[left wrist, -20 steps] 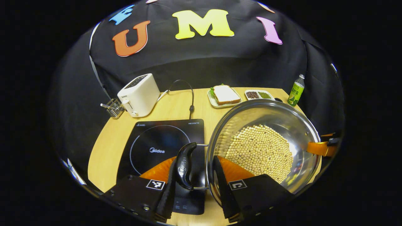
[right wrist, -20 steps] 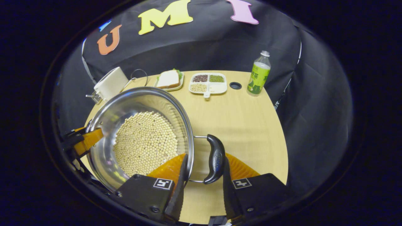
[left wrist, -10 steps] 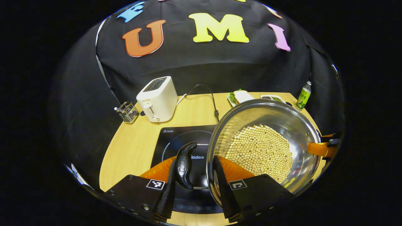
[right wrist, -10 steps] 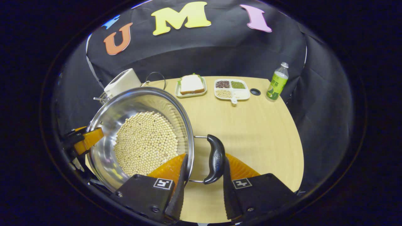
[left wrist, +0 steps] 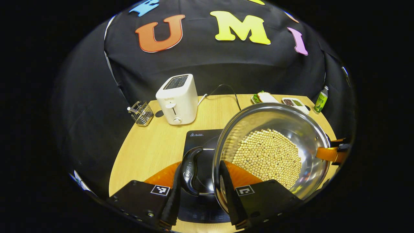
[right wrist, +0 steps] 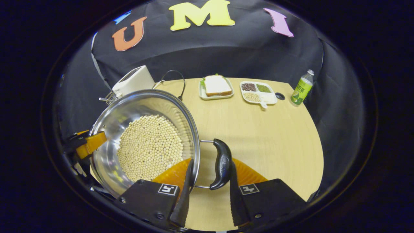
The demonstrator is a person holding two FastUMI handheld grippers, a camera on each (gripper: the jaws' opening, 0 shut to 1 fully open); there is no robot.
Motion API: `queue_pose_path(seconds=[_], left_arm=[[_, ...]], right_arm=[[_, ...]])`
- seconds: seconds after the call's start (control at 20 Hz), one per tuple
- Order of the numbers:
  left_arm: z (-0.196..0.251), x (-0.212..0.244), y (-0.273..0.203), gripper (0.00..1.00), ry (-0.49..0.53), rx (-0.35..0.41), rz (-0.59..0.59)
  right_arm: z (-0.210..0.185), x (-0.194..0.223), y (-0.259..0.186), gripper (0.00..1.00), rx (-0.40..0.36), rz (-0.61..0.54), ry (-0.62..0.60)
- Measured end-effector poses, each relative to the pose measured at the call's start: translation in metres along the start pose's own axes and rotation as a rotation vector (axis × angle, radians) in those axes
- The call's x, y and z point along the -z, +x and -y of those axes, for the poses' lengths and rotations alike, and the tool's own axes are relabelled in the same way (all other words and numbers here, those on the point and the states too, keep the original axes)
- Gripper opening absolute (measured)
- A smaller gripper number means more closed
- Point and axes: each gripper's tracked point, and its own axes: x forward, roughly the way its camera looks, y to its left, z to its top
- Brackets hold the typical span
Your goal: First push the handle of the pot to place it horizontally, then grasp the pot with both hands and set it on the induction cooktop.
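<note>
A steel pot (left wrist: 304,136) full of pale beans (left wrist: 266,155) hangs above the wooden table, carried between both grippers. My left gripper (left wrist: 200,165) is shut on the pot's black left handle (left wrist: 189,168), one finger outside the handle and the other inside the rim. Below that handle lies the black induction cooktop (left wrist: 199,137), partly hidden by the pot. In the right gripper view the pot (right wrist: 113,119) fills the left side, and my right gripper (right wrist: 211,163) is shut on its black right handle (right wrist: 222,163). The left gripper (right wrist: 87,144) shows at the pot's far rim.
A white toaster (left wrist: 178,98) and a wire basket (left wrist: 140,112) stand behind the cooktop, with a black cable (left wrist: 226,89) running back. A sandwich plate (right wrist: 216,86), a divided tray (right wrist: 258,92) and a green bottle (right wrist: 301,89) sit along the table's far edge.
Both grippers have carried the pot leftward over the table. The cooktop has slid from the pot's left side to under its left edge; the far objects have shifted right.
</note>
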Motion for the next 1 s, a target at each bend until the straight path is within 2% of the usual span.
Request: queue_pose_path(seconds=[0.5,1.0], left_arm=[[-0.044,0.011,0.034,0.59,-0.020,-0.013,-0.046],[-0.056,0.028,0.058,0.59,-0.045,0.017,-0.070]], right_arm=[[-0.047,-0.002,0.037,0.53,0.007,-0.048,-0.035],[-0.059,-0.003,0.052,0.53,0.041,-0.064,-0.057]])
